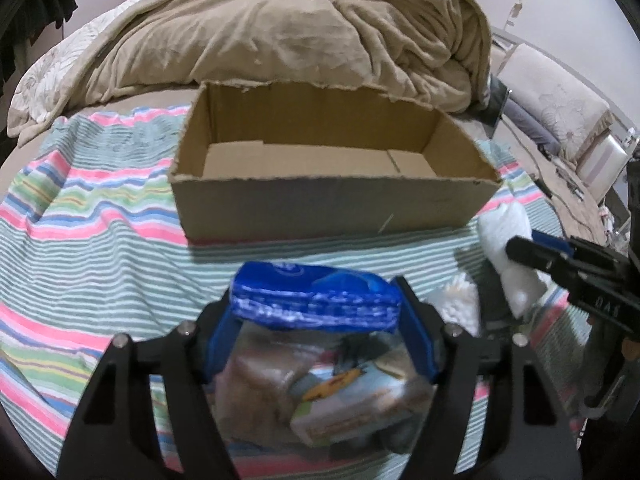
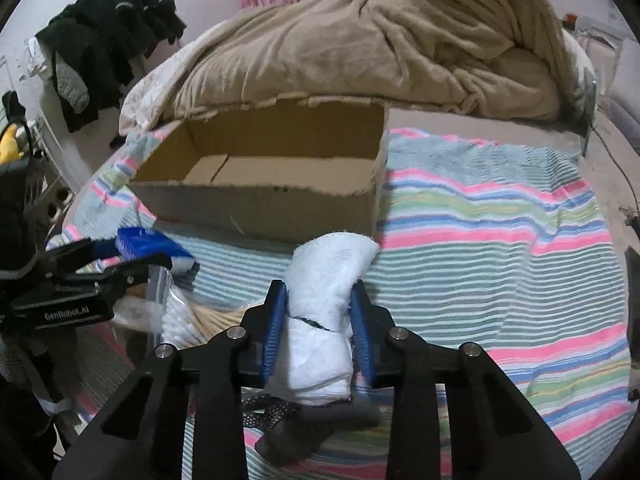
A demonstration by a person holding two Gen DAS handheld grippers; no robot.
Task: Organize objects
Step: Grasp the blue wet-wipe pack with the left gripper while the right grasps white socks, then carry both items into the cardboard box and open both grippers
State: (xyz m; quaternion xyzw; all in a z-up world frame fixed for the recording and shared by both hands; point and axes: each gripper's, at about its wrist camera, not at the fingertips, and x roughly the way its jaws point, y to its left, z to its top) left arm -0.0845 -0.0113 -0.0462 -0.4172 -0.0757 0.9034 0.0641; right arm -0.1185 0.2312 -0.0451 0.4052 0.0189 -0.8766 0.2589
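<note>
An open, empty cardboard box (image 1: 332, 196) (image 2: 260, 200) stands on the striped cloth. My left gripper (image 1: 316, 300) is shut on a blue tissue pack (image 1: 316, 296), held just in front of the box; it also shows in the right wrist view (image 2: 152, 248). My right gripper (image 2: 320, 300) is shut on a rolled white towel (image 2: 324, 300), held to the right of the left one; the towel also shows in the left wrist view (image 1: 508, 240). A clear bag of cotton swabs (image 2: 176, 320) (image 1: 456, 300) lies between the grippers.
A clear bag of snack packets (image 1: 332, 392) lies under my left gripper. A dark pouch (image 2: 304, 424) lies under my right gripper. A rumpled tan blanket (image 1: 304, 36) sits behind the box. Dark clothes (image 2: 116, 32) hang at the left wall.
</note>
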